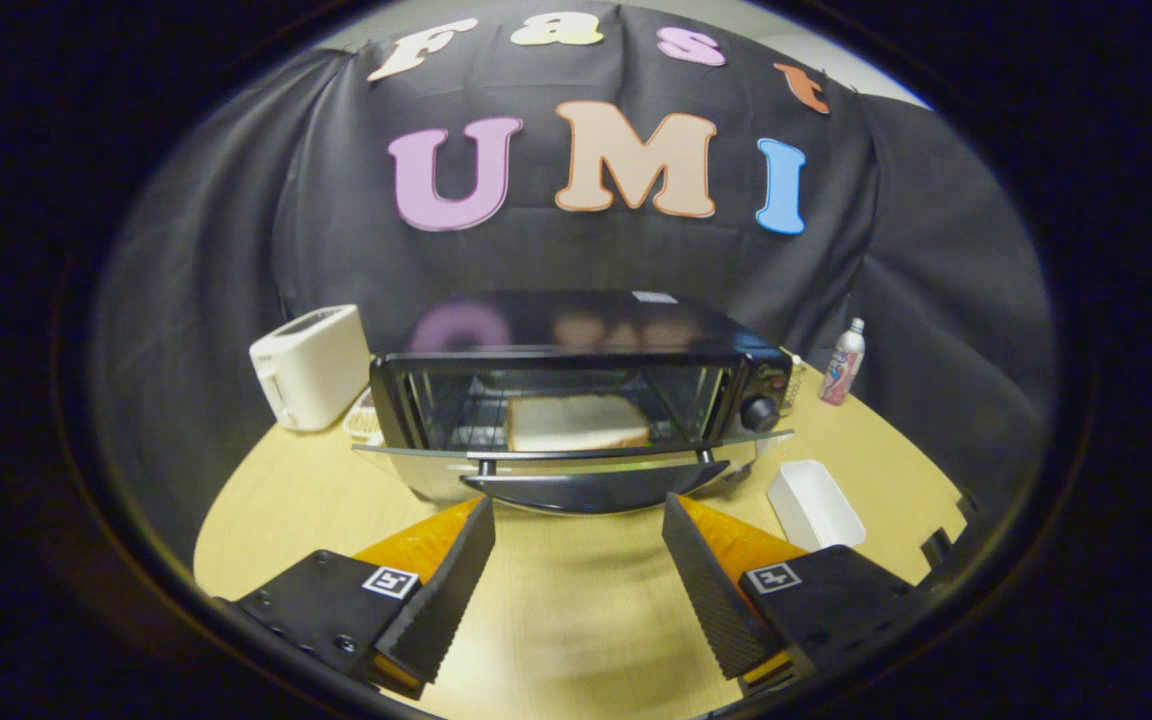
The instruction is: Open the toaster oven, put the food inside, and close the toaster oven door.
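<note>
Bread [576, 422] lies on the rack inside the toaster oven [576, 385], beyond my tongs [578, 515]. Door [576, 465] hangs open just ahead of my fingertips. Fingers are spread wide, holding nothing.

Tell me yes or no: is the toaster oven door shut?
No. The toaster oven door hangs open, bread slice on the rack inside, and the open gripper sits just short of the door handle.

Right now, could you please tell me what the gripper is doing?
Gripper: open, holding nothing, fingers just short of the oven door, which is down.
</note>
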`<state>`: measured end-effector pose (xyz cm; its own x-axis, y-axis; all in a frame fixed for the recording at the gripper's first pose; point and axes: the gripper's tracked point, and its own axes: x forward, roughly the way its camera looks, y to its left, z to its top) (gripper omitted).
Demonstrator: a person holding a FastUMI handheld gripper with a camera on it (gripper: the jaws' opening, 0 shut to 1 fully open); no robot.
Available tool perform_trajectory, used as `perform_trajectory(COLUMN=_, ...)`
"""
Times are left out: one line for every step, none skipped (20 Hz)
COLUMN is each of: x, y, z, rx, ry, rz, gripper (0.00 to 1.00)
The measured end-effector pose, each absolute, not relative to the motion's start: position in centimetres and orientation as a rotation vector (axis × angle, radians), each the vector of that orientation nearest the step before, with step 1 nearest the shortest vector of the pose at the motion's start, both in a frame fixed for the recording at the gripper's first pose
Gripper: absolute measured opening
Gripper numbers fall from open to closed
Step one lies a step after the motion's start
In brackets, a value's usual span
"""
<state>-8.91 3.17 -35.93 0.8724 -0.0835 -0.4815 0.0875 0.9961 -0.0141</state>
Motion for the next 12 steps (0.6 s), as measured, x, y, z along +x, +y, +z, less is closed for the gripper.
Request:
perform_trajectory(x=-7.9, y=3.2, z=-35.3, rx=0.023, ry=0.486, rz=-0.091, gripper=1.0)
perform_trajectory(x=-7.0, y=3.1, z=-34.6, rx=0.034, ry=0.47, rz=-0.094, gripper=1.0)
perform_trajectory(x=-6.2, y=2.9, z=-33.9, rx=0.04, ry=0.453, rz=-0.094, gripper=1.0)
perform_trajectory(x=-5.6, y=2.6, z=-33.2, rx=0.038, ry=0.436, rz=-0.097, gripper=1.0)
perform_trajectory(x=-5.0, y=2.1, z=-32.6, rx=0.033, ry=0.422, rz=-0.097, gripper=1.0)
perform_trajectory(x=-4.6, y=1.4, z=-32.1, rx=0.027, ry=0.409, rz=-0.102, gripper=1.0)
perform_trajectory(x=-4.3, y=0.8, z=-31.5, rx=0.026, ry=0.393, rz=-0.109, gripper=1.0)
perform_trajectory(x=-4.2, y=0.4, z=-31.0, rx=0.027, ry=0.38, rz=-0.108, gripper=1.0)
perform_trajectory(x=-4.0, y=-0.2, z=-30.6, rx=0.024, ry=0.374, rz=-0.114, gripper=1.0)
perform_trajectory(x=-4.0, y=-1.0, z=-30.2, rx=0.016, ry=0.367, rz=-0.123, gripper=1.0)
perform_trajectory(x=-4.0, y=-1.9, z=-29.6, rx=0.01, ry=0.359, rz=-0.134, gripper=1.0)
perform_trajectory(x=-3.8, y=-2.6, z=-29.0, rx=0.008, ry=0.347, rz=-0.143, gripper=1.0)
